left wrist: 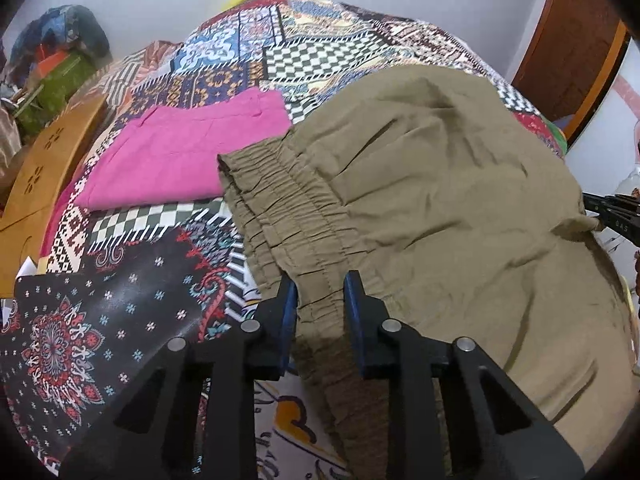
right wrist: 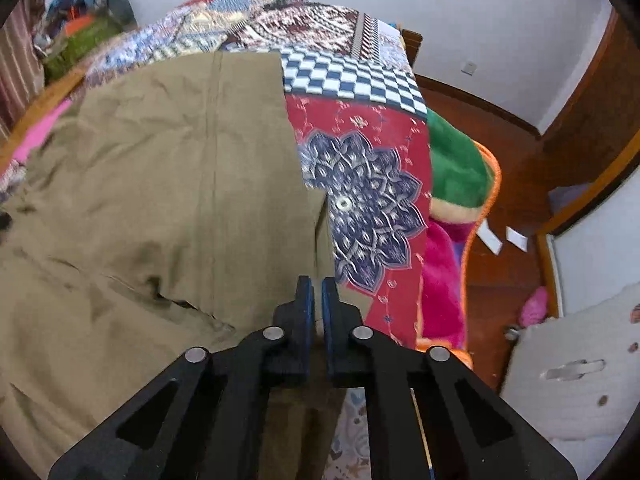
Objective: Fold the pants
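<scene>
On the patchwork bedspread (left wrist: 132,280) the khaki pants (left wrist: 440,200) lie spread, bare quilt beyond the hem and a folded pink garment (left wrist: 188,152) near the waistband. Both grippers tilt steeply downward: the left gripper (left wrist: 321,294) pinches the elastic waistband, while the right gripper (right wrist: 316,300) is clenched on the leg's edge.

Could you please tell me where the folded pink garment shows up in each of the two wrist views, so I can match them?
Left wrist view: the pink garment lies left of centre on the patchwork bedspread, just left of the khaki pants.
Right wrist view: only a pink sliver shows at the far left edge, behind the pants.
Shared landmark: the khaki pants.
</scene>
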`<state>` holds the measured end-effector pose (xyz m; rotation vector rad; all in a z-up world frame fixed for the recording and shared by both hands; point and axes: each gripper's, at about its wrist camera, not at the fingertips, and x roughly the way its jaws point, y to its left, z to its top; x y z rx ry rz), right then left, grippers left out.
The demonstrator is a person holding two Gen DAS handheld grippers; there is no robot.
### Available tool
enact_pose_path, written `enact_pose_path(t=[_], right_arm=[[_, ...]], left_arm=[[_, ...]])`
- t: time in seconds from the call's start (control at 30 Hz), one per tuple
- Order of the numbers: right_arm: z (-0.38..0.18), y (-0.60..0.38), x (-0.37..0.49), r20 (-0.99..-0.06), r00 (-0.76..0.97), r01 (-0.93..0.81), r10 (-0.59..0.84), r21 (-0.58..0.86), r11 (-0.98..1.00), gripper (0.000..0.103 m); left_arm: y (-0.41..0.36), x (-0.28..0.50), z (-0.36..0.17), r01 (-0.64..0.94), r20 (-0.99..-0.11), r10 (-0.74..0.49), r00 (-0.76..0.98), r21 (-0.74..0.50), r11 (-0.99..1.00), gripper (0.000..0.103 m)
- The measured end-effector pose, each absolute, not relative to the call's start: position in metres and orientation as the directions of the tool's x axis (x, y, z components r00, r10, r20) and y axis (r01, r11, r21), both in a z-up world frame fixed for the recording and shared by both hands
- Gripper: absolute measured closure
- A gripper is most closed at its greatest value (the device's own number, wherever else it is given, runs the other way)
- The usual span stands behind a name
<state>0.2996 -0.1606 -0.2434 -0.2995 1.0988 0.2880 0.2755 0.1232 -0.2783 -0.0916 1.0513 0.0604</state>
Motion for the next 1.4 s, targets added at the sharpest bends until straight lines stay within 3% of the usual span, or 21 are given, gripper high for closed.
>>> enact_pose_path(t=[0.2, 0.27, 0.33, 0.37, 0.43, 0.57, 0.67, 1.1, 1.17, 1.23, 1.4], right_arm=[[-0.232, -0.177, 0.297, -0.910, 0.411, -0.353, 0.047, -0.111, 0.929, 0.099], [-0.217, -0.182, 0.301, -0.902, 0.426, -0.345, 0.071, -0.089, 0.935, 0.091], [-0.203, -0.180, 0.308, -0.888, 0.452, -0.341, 0.083, -0.087, 0.936, 0.078], [-0.196, -0.177, 0.313, -0.878, 0.470, -0.341, 0.089, -0.088, 0.936, 0.068], [-0.187, -0.169, 0.322, -0.858, 0.504, -0.342, 0.101, -0.091, 0.935, 0.060], [-0.182, -0.144, 0.344, -0.844, 0.518, -0.371, 0.141, -0.073, 0.926, 0.057], [-0.187, -0.126, 0.362, -0.843, 0.513, -0.389, 0.163, -0.058, 0.920, 0.048], [-0.225, -0.085, 0.450, -0.877, 0.458, -0.417, 0.145, -0.068, 0.906, 0.048], [-0.230, -0.084, 0.459, -0.882, 0.444, -0.426, 0.155, -0.056, 0.903, 0.048], [-0.235, -0.081, 0.466, -0.890, 0.423, -0.431, 0.171, -0.032, 0.902, 0.048], [-0.246, -0.075, 0.475, -0.907, 0.368, -0.443, 0.205, 0.023, 0.896, 0.048]], left_arm=[[0.138, 0.264, -0.264, -0.112, -0.860, 0.034, 0.509, -0.027, 0.993, 0.076], [0.146, 0.263, -0.255, -0.118, -0.854, 0.039, 0.519, -0.026, 0.993, 0.067], [0.155, 0.265, -0.248, -0.141, -0.841, 0.059, 0.537, -0.021, 0.990, 0.049], [0.161, 0.268, -0.245, -0.153, -0.833, 0.065, 0.549, -0.024, 0.988, 0.047], [0.168, 0.276, -0.242, -0.162, -0.827, 0.058, 0.558, -0.040, 0.986, 0.046], [0.181, 0.304, -0.246, -0.155, -0.828, 0.024, 0.561, -0.077, 0.985, 0.042], [0.190, 0.323, -0.258, -0.163, -0.839, 0.029, 0.543, -0.072, 0.984, 0.042], [0.205, 0.366, -0.299, -0.130, -0.867, -0.072, 0.494, -0.156, 0.979, 0.042], [0.205, 0.369, -0.302, -0.126, -0.869, -0.088, 0.486, -0.169, 0.978, 0.045], [0.205, 0.371, -0.303, -0.120, -0.869, -0.112, 0.482, -0.192, 0.974, 0.054], [0.198, 0.372, -0.305, -0.105, -0.867, -0.111, 0.485, -0.184, 0.977, 0.059]])
